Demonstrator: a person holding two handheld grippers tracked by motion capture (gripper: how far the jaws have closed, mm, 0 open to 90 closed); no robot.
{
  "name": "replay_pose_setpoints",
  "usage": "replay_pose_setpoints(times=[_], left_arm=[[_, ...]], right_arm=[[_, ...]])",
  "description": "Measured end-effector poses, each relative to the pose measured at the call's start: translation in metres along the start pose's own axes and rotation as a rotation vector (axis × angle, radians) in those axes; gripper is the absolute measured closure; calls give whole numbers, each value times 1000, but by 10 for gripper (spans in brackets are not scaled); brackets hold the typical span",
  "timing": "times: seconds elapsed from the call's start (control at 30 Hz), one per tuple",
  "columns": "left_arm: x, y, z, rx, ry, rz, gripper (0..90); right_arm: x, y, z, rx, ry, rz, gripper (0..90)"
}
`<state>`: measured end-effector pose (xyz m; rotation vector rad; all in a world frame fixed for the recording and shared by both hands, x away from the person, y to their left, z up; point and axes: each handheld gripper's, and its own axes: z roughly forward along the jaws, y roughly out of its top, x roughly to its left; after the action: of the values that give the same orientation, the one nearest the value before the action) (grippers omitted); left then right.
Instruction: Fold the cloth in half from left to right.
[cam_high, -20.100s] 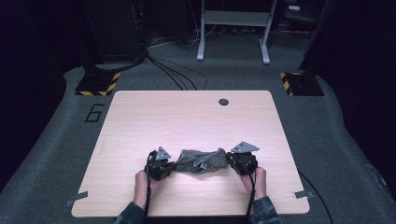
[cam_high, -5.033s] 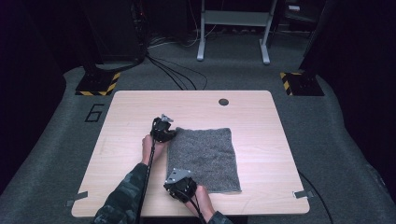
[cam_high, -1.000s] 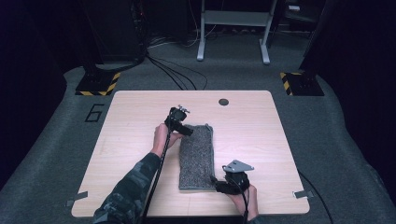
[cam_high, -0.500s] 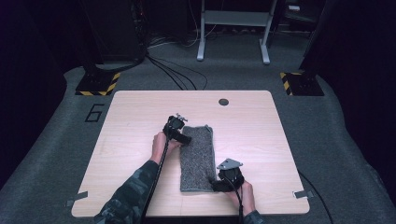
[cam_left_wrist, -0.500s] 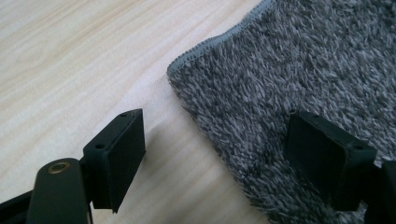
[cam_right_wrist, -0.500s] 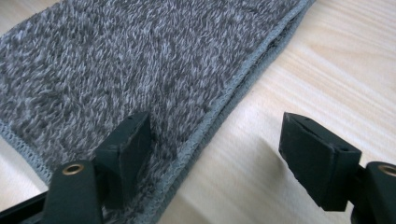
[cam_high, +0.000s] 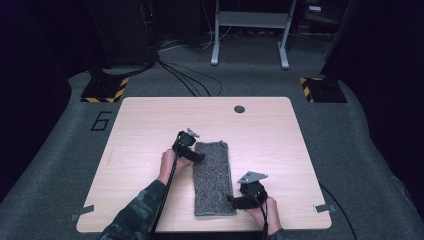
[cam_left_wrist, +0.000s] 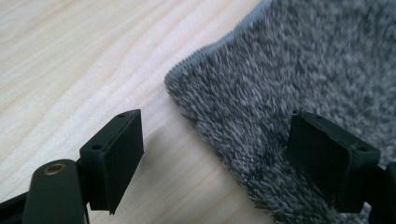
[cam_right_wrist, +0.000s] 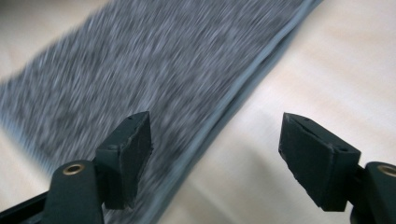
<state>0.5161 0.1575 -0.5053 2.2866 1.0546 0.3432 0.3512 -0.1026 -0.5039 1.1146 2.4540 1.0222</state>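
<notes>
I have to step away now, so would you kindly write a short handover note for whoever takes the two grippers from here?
Left gripper: jaws open, straddling the far left corner of the grey towel, gripping nothing.
Right gripper: jaws open over the towel's near right edge, also gripping nothing.
Towel: lies flat on the wooden table as a long narrow strip running away from the person, between the two grippers.
Done: the towel looks folded lengthwise into that strip.
Left: probably one more fold, end to end. Grip the corners first, since neither gripper has hold of the cloth.
</notes>
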Motion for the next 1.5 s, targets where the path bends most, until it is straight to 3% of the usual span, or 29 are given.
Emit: replay_pose_setpoints(times=[0.1, 0.2, 0.33, 0.6, 0.67, 0.77, 0.87, 0.97, 1.17, 1.33, 1.5], left_arm=[[5, 3, -3, -16, -3, -22, 176], [12, 8, -5, -28, 2, -37, 174], [21, 11, -2, -25, 1, -71, 172], [28, 12, 6, -21, 18, -86, 179], [29, 12, 8, -18, 27, -86, 179], [31, 11, 9, 2, 39, -72, 180], [32, 10, 9, 0, 41, -80, 180], [34, 11, 5, -15, 48, -79, 185], [37, 18, 1, -38, 34, -95, 189], [29, 22, 7, -20, 26, -60, 212], [25, 22, 15, 1, 8, -43, 277]], right_arm=[[-16, 23, -1, -39, -24, 8, 252], [-34, 49, 9, -58, -52, 17, 262], [-60, 82, 37, -54, -68, 35, 268], [-84, 120, 85, -2, -91, 44, 346], [-88, 123, 92, -3, -87, 50, 366], [-96, 128, 102, 12, -116, 69, 409], [-102, 126, 107, 29, -186, 60, 444], [-110, 121, 108, 52, -191, 83, 470], [-113, 123, 100, 7, -140, 83, 538], [-109, 124, 106, 28, -94, 53, 573], [-110, 122, 113, 61, -91, 56, 647]])
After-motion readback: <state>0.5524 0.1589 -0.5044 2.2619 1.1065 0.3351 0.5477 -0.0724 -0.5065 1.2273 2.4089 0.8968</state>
